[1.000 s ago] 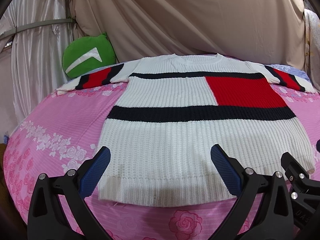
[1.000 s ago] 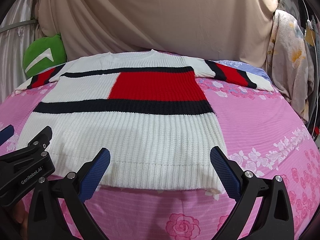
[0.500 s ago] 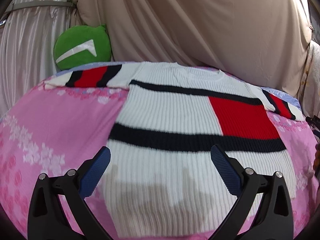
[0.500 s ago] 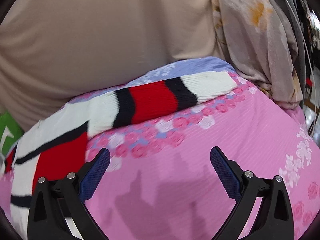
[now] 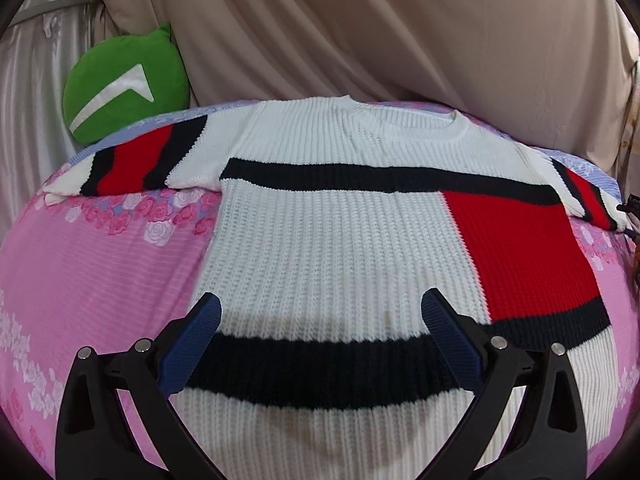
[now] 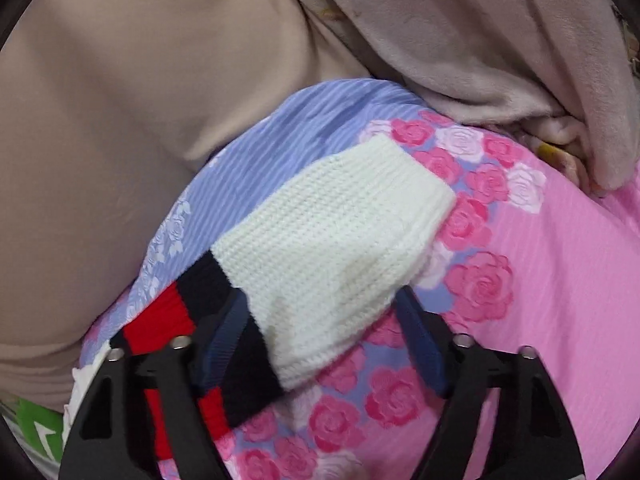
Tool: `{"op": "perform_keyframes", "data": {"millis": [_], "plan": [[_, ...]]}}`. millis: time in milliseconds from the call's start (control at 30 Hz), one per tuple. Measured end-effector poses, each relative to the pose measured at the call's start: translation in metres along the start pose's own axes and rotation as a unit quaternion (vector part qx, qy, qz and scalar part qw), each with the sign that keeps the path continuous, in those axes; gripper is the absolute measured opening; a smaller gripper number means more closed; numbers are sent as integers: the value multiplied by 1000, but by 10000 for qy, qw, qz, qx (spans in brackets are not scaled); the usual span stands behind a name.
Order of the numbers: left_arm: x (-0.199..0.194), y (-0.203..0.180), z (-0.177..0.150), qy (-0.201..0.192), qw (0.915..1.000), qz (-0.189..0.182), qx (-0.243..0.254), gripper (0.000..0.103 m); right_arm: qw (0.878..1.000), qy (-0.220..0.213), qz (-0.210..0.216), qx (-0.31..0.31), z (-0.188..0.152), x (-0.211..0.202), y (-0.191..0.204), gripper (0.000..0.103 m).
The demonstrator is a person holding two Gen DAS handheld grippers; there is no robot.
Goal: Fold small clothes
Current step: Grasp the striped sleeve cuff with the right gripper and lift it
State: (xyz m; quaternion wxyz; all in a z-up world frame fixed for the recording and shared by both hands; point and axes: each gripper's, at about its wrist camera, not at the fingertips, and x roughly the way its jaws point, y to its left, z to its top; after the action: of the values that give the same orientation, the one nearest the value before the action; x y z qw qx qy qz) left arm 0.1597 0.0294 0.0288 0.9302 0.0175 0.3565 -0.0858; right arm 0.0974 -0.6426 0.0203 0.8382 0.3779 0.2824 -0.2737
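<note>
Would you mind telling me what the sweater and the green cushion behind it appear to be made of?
The sweater looks like chunky ribbed knit, wool or acrylic yarn; the raised stitch columns show clearly, matte finish. The green cushion seems to be soft plush fabric with a short fuzzy nap, and its white chevron patch looks slightly shiny, perhaps satin.

A bed (image 5: 100, 280) covered by a pink sheet (image 6: 560, 280) with rose print and a pale blue striped band along the far edge. Directly on it, spread flat, a white knitted sweater (image 5: 328, 240) with black stripes and a red block, both sleeves stretched out to the sides, the cuff of one sleeve (image 6: 340, 232) over the blue band and the roses. At the far left corner, a green cushion (image 5: 124, 84) with a white mark.
</note>
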Motion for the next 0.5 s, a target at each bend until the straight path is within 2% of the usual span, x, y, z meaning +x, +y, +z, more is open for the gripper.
{"op": "perform_keyframes", "data": {"millis": [67, 133, 200, 267, 367, 400, 467, 500], "plan": [[4, 3, 7, -75, 9999, 71, 48, 98, 9995, 43, 302, -110, 5, 1, 24, 7], [1, 6, 14, -208, 9997, 120, 108, 98, 9968, -192, 655, -421, 7, -17, 68, 7], [-6, 8, 22, -403, 9987, 241, 176, 98, 9854, -424, 1234, -1095, -8, -44, 137, 7], [-12, 12, 34, -571, 9977, 306, 201, 98, 9634, -429, 1919, -1824, -41, -74, 208, 7], [-12, 16, 52, -665, 9974, 229, 128, 98, 9110, -124, 2770, -3054, -122, -106, 314, 7], [-9, 18, 59, -664, 9976, 185, 79, 98, 8889, 80, 3020, -3445, -160, -110, 347, 7], [-1, 21, 69, -616, 9981, 73, -44, 98, 8538, 518, 3297, -3996, -229, -104, 394, 10], [6, 24, 74, -554, 9984, -20, -149, 98, 8427, 697, 3325, -4177, -259, -97, 408, 12]]}}
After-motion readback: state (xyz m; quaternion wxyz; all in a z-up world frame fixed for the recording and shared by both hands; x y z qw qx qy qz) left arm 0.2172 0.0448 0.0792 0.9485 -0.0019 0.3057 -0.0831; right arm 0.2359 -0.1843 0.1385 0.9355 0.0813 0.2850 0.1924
